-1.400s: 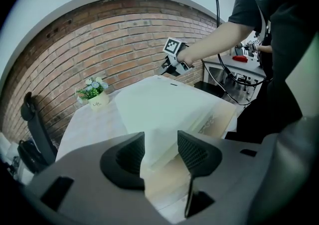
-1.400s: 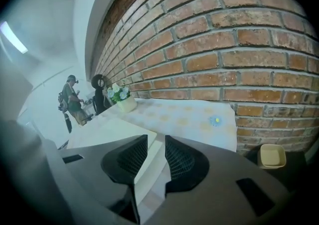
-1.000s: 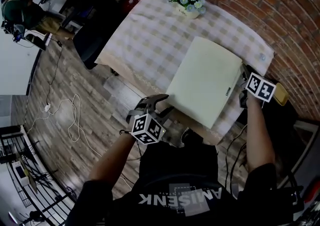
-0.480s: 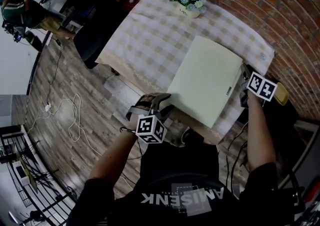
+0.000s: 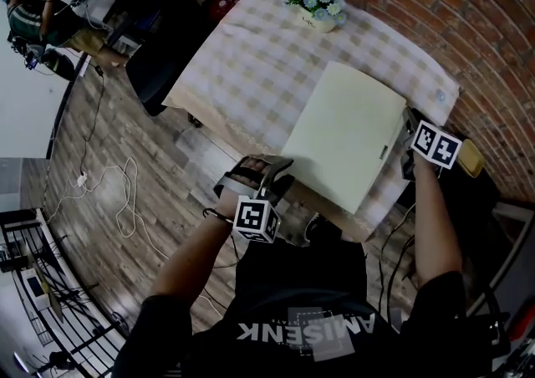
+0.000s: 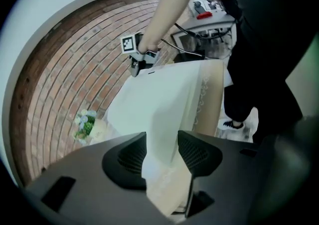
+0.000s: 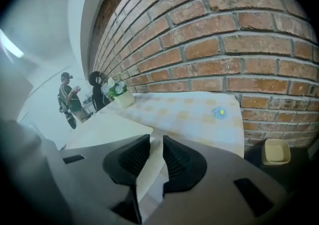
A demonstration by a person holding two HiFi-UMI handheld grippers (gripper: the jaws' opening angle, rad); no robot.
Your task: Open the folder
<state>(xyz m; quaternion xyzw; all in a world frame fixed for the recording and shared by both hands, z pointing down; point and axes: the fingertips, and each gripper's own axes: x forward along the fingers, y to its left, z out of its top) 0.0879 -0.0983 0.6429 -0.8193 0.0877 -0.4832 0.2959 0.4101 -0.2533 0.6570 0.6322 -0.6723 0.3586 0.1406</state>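
A pale cream folder lies closed on the checked tablecloth. My left gripper hovers at the table's near edge, just off the folder's near-left corner. In the left gripper view its jaws stand apart, and the folder and the cloth's hem show through the gap untouched. My right gripper is at the folder's right edge. Its jaws are closed on a thin pale edge of the folder. The left gripper view also shows the right gripper across the folder.
A flower pot stands at the table's far end, against the brick wall. A small blue and yellow sticker-like spot lies near the right corner. A yellow container sits on the floor. A black chair, floor cables and a person are on the left.
My left gripper has rolled about its own axis and edged slightly toward the folder's corner. The right gripper and the folder have stayed where they were.
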